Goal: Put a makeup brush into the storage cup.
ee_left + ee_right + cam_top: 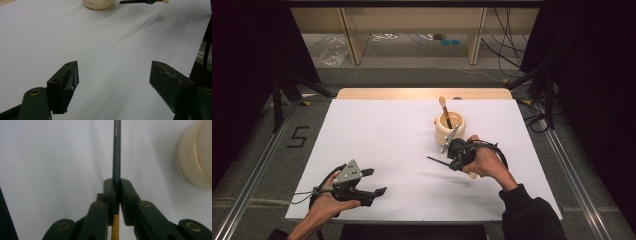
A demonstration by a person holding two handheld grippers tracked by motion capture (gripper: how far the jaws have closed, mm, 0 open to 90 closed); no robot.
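Here the right hand-held gripper [451,161] pinches a dark slim brush [116,157] near the counter's [377,140] right edge, its long axis level, pointing left; the cream holder [450,131] stands just beyond. The left hand-held gripper [374,182], spread and empty, sits well apart.

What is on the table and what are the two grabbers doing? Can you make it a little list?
table: white table top
holder: cream ribbed pot, far right part of the table
in the pot: a wooden-handled brush, leaning
right gripper: shut on a thin dark brush handle with a gold band, beside the pot
left gripper: jaws wide apart, nothing between them, near the front left of the table
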